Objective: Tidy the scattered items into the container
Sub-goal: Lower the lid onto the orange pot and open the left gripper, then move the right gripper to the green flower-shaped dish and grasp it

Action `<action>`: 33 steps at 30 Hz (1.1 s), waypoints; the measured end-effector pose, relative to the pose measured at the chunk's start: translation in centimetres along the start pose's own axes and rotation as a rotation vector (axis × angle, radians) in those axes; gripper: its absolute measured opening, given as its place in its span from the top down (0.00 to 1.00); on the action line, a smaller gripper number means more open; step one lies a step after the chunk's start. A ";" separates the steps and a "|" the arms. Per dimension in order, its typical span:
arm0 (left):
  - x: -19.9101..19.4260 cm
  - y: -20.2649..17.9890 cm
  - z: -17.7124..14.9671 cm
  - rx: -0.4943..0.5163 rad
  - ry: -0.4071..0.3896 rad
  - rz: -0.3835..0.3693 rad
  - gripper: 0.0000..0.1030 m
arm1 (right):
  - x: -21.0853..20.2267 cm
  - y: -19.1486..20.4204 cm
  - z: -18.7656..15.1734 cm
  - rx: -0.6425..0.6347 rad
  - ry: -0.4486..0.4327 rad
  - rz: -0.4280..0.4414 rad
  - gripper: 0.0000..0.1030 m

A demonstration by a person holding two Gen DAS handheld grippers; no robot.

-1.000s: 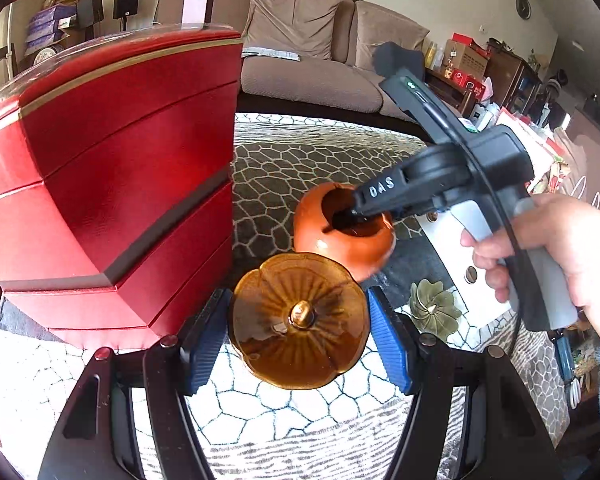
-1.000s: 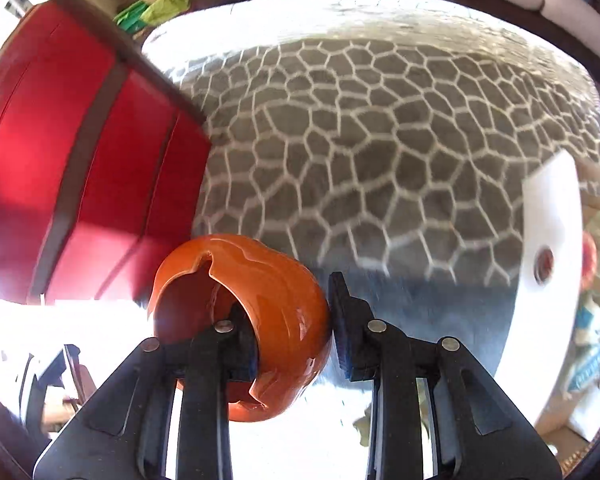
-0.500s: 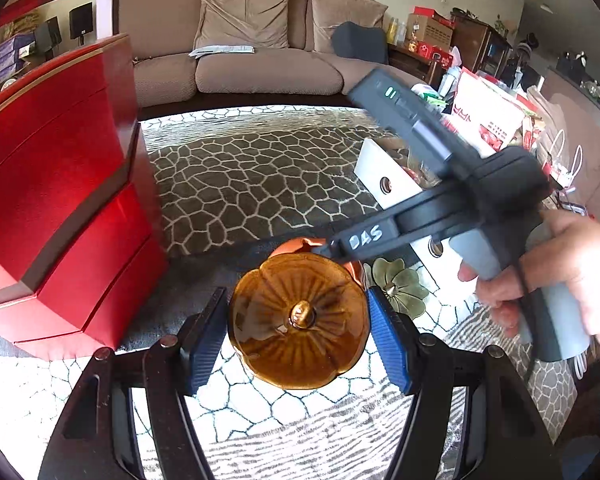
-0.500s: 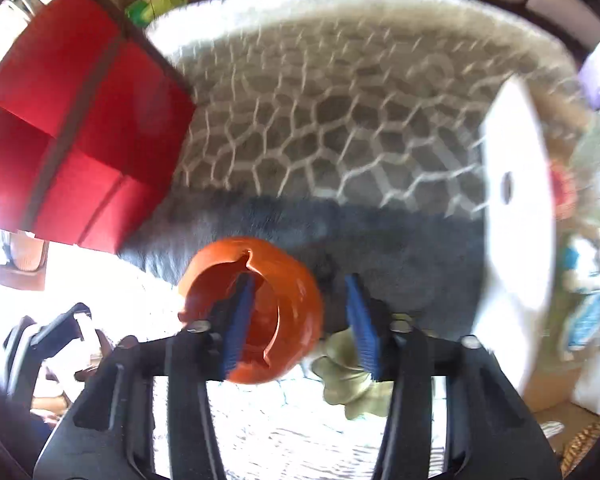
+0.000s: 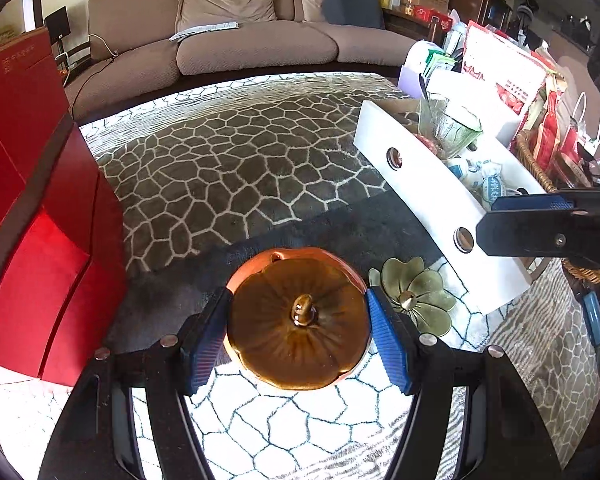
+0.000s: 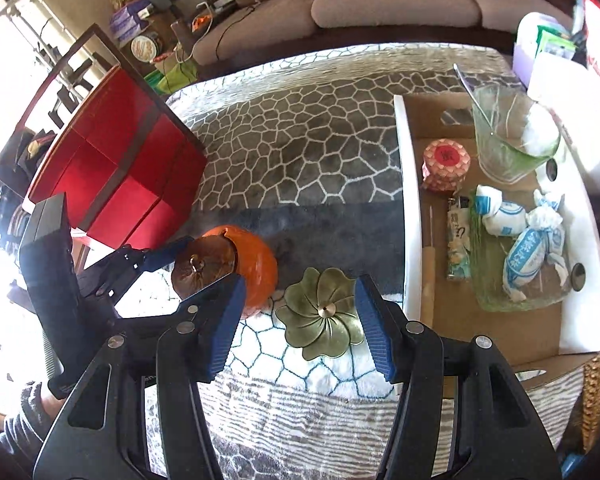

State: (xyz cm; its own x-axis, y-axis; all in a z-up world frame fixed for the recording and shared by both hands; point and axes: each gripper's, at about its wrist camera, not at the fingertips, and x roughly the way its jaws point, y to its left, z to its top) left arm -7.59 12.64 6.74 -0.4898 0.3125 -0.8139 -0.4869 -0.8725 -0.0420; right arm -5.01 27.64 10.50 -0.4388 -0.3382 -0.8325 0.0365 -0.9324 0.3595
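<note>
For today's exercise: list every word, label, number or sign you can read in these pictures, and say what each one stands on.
No text can be read for certain.
Red box: small gold characters near its top, too small.
Pink round tin: one red character on the lid, blurred.
Blue-and-white wrapped packets: print too blurred.
Narrow packet: marks too small.
Red-and-white bag: lettering unclear.

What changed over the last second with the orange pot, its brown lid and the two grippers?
The right gripper let go of the orange pot on the rug and drew back, empty. The left gripper carried the brown lid over the pot. The lid stayed gripped; the green flower dish stayed put.
</note>
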 end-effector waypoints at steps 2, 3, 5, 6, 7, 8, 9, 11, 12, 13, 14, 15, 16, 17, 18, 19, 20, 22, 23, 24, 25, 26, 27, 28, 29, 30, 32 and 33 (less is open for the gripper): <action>0.3 -0.1 0.3 0.005 0.000 0.015 0.34 | 0.4 -0.6 -0.4 0.026 -0.012 0.017 0.48; 0.5 -0.1 0.4 0.007 -0.001 0.017 0.34 | 0.6 -0.8 -0.7 0.036 -0.016 0.028 0.48; 0.6 0.0 0.6 0.004 -0.007 0.017 0.34 | 0.9 -1.1 -1.0 0.052 -0.022 0.045 0.48; 0.6 0.1 0.7 -0.003 -0.009 0.017 0.34 | 1.1 -1.3 -1.1 0.058 -0.023 0.046 0.48; 0.7 0.1 0.7 -0.008 -0.012 0.017 0.34 | 1.2 -1.5 -1.2 0.064 -0.025 0.044 0.48; 0.6 0.2 0.7 -0.011 -0.012 0.018 0.32 | 1.1 -1.6 -1.3 0.071 -0.031 0.041 0.48; 0.7 0.2 0.7 -0.013 -0.005 0.018 0.29 | 1.1 -1.8 -1.5 0.081 -0.038 0.043 0.47; 0.5 0.3 0.5 -0.022 0.004 0.015 0.29 | 1.0 -2.2 -1.8 0.102 -0.044 0.062 0.47; 0.2 0.4 0.4 -0.030 0.002 0.009 0.29 | 1.0 -2.3 -1.9 0.106 -0.047 0.064 0.47; -0.3 0.6 0.3 -0.039 -0.008 0.004 0.29 | 0.9 -2.3 -2.0 0.103 -0.048 0.053 0.47; -1.0 1.0 0.2 -0.054 -0.028 0.003 0.29 | 0.8 -2.3 -2.1 0.092 -0.049 0.032 0.47; -1.8 1.4 0.1 -0.074 -0.048 -0.004 0.29 | 0.6 -2.1 -2.2 0.076 -0.049 0.009 0.47; -2.6 2.0 0.0 -0.097 -0.064 -0.015 0.29 | 0.6 -2.0 -2.2 0.059 -0.046 -0.006 0.47; -3.5 2.5 -0.3 -0.116 -0.076 -0.026 0.28 | 0.5 -1.9 -2.4 0.043 -0.041 -0.011 0.48; -4.3 2.9 -0.7 -0.120 -0.085 -0.035 0.28 | 0.5 -1.7 -2.6 0.025 -0.038 -0.008 0.51; -4.9 3.0 -1.2 -0.108 -0.087 -0.036 0.28 | 0.6 -1.5 -2.8 0.006 -0.031 0.003 0.54; -5.4 2.9 -1.8 -0.091 -0.081 -0.034 0.28 | 0.8 -1.3 -3.1 -0.012 -0.020 0.017 0.57; -5.9 2.8 -3.2 -0.078 -0.055 -0.045 0.28 | 1.6 -0.7 -3.6 -0.038 0.015 0.036 0.65; -6.1 2.7 -3.9 -0.086 -0.043 -0.062 0.28 | 2.0 -0.2 -4.0 -0.050 0.034 0.036 0.65; -6.1 2.5 -4.7 -0.096 -0.033 -0.084 0.28 | 2.5 0.1 -4.3 -0.057 0.049 0.031 0.66; -6.0 2.3 -5.4 -0.104 -0.027 -0.104 0.28 | 2.9 0.5 -4.9 -0.054 0.061 0.024 0.67; -5.9 1.9 -6.1 -0.113 -0.025 -0.118 0.28 | 3.4 0.6 -5.5 -0.036 0.069 0.019 0.67; -5.6 1.5 -6.6 -0.121 -0.022 -0.132 0.28 | 3.8 0.5 -6.2 -0.003 0.070 0.014 0.68; -5.3 1.1 -7.1 -0.132 -0.018 -0.147 0.28 | 4.2 0.2 -7.0 0.039 0.068 0.015 0.71; -5.0 0.7 -7.6 -0.147 -0.013 -0.163 0.28 | 4.6 -0.2 -7.6 0.079 0.065 0.023 0.73; -4.7 0.4 -7.9 -0.158 -0.012 -0.178 0.28 | 4.9 -0.6 -8.2 0.120 0.054 0.033 0.76; -4.5 -0.3 -8.3 -0.170 -0.020 -0.191 0.28 | 5.1 -1.5 -9.0 0.205 0.002 0.035 0.77; -4.4 -0.5 -8.5 -0.173 -0.023 -0.190 0.28 | 5.2 -2.0 -9.4 0.249 -0.027 0.035 0.77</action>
State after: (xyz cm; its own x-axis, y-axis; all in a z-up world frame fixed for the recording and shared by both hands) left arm 0.91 8.53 5.40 -0.4187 0.4842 -0.7683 -0.4416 -0.8478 -0.2936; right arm 1.08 26.53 1.53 -0.4651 -0.3631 -0.8074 -0.1691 -0.8588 0.4836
